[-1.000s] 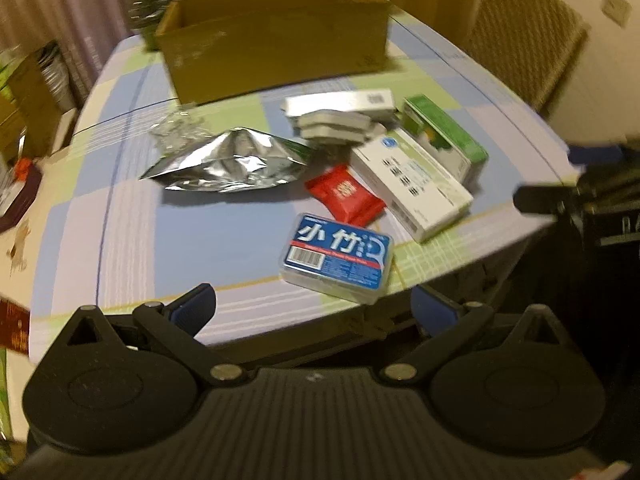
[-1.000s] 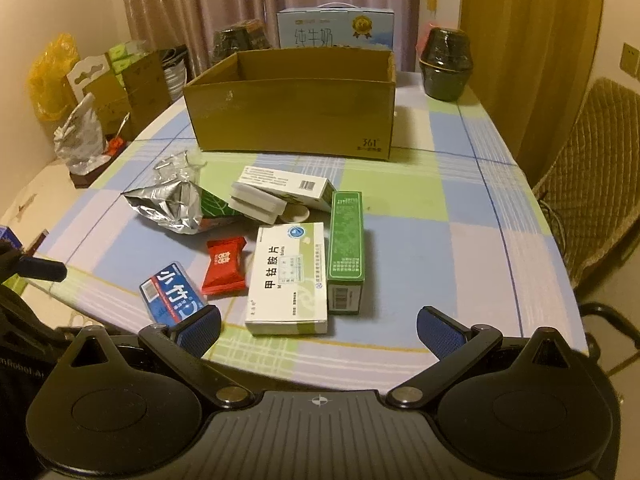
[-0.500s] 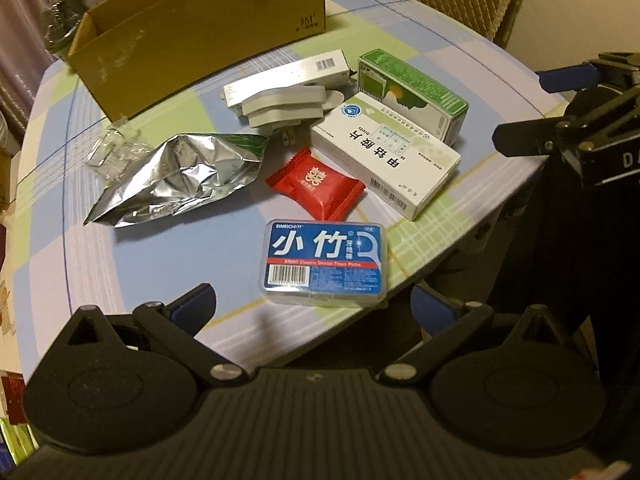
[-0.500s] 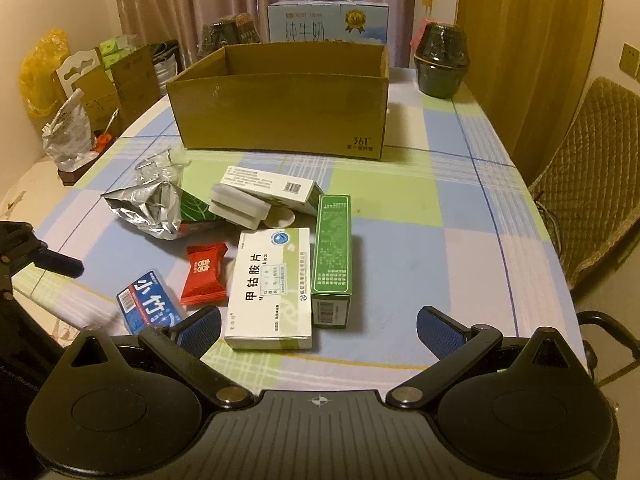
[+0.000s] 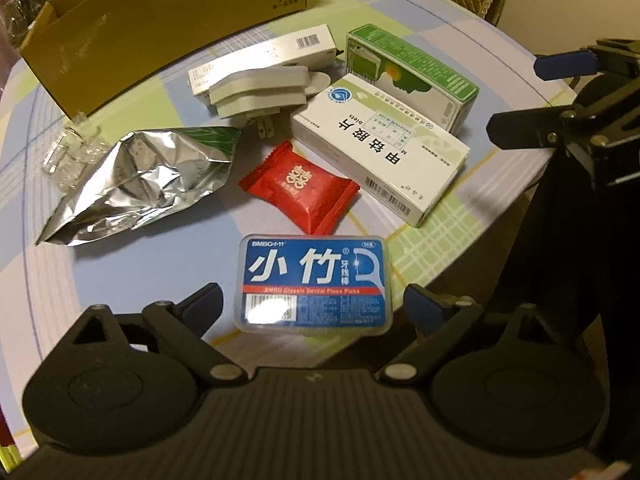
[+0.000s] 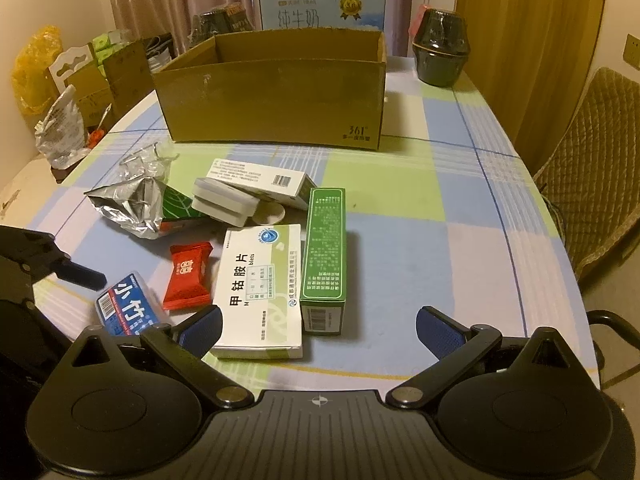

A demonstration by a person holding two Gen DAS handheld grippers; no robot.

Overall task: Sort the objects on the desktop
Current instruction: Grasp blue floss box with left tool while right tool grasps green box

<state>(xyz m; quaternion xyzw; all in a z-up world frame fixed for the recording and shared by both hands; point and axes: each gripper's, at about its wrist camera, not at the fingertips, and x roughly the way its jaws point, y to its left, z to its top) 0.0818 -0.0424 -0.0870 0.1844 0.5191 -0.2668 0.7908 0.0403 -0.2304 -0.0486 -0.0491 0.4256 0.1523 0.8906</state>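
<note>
A blue dental floss box (image 5: pixel 314 285) lies near the table's front edge, between the open fingers of my left gripper (image 5: pixel 316 310); contact is not visible. It also shows in the right wrist view (image 6: pixel 128 308). Behind it lie a red candy packet (image 5: pixel 300 188), a white medicine box (image 5: pixel 380 148), a green box (image 5: pixel 412 76), a white plug adapter (image 5: pixel 260 94), a long white box (image 5: pixel 264 58) and a silver foil bag (image 5: pixel 140 180). My right gripper (image 6: pixel 320 328) is open and empty, just in front of the white medicine box (image 6: pixel 260 300) and the green box (image 6: pixel 324 256).
An open cardboard box (image 6: pixel 276 88) stands at the back of the checked tablecloth (image 6: pixel 420 240). A milk carton (image 6: pixel 320 8) and dark pots (image 6: pixel 440 52) stand behind it. Crumpled clear plastic (image 5: pixel 72 152) lies left of the foil bag. A wicker chair (image 6: pixel 600 168) is to the right.
My left gripper has moved forward and down until the blue floss box lies between its fingers. My right gripper has moved closer to the white and green boxes.
</note>
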